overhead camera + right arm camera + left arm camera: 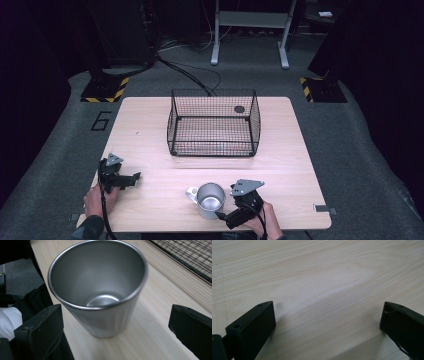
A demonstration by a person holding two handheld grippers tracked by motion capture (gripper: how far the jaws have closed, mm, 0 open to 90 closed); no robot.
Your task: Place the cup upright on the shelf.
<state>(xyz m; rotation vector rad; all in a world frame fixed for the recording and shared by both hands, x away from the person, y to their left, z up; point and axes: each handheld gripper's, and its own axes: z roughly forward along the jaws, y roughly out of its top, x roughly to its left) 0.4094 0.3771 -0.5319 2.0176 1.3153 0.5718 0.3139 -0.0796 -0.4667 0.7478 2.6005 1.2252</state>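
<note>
The cup [210, 199] stands upright on the table [150, 200] in front of the basket [214, 122], between the right gripper's [224, 215] wide-open jaws, while the left gripper [134, 178], jaws also open, rests well left of the cup.

A black wire basket [214, 122] stands empty at the middle of the pale wooden bench [145, 130]; yellow-and-black striped stand bases [105, 90] sit on the grey floor beyond.
</note>
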